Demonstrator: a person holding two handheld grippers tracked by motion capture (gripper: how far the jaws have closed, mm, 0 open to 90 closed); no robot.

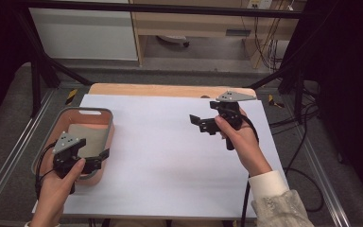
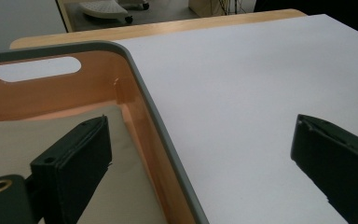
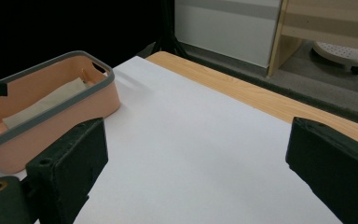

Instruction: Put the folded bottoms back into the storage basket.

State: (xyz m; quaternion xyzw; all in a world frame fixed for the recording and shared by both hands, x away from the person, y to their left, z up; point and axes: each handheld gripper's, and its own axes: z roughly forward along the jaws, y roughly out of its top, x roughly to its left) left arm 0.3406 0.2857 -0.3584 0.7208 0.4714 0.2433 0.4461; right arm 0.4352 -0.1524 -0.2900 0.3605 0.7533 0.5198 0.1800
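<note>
left gripper [image 1: 103, 156]: fingers wide | right gripper [image 1: 197, 121]: fingers wide | bin [image 1: 105, 113]: cloth [image 1: 86, 137] partly hidden

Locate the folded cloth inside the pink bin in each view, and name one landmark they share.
High view: cloth lies in the bin at the table's left edge.
Left gripper view: cloth at lower left, behind the left jaw.
Right gripper view: cloth at far left.
Shared landmark: the bin's grey rim.

High view looks down, forward over table [image 1: 170, 151]. Left gripper view sits close over bin [image 2: 168, 140] rim. Right gripper view faces bin from across table; both share bin.
</note>
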